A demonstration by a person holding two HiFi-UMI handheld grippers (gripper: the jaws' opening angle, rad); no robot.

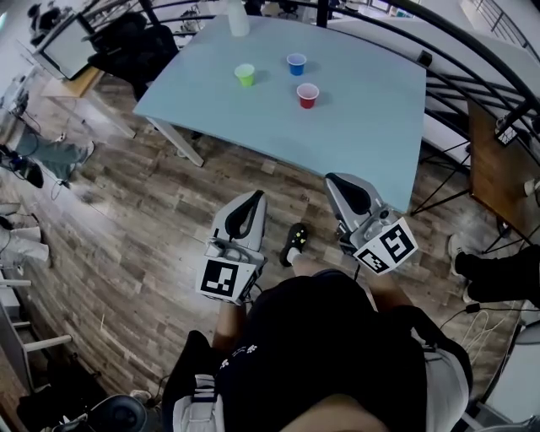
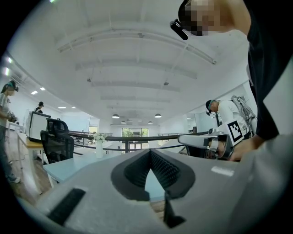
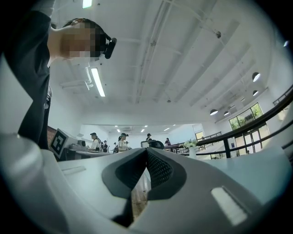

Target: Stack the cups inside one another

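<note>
Head view looks steeply down on a pale blue table (image 1: pixel 363 126) with three cups on it, all upright and apart from one another, none stacked. A green cup (image 1: pixel 245 74) stands toward the table's left side. A blue cup (image 1: pixel 296 64) stands nearer its far edge, and a red cup (image 1: pixel 308 95) sits close by the blue one, a little toward the table's near edge. A white vase (image 1: pixel 239 18) stands at the table's far edge. Both grippers are over the wooden floor (image 1: pixel 126 228), short of the table's near edge and well apart from the cups. The left gripper (image 1: pixel 251 197) has its jaws pressed together with nothing between them. The right gripper (image 1: pixel 332 180) is likewise closed tight and empty.
</note>
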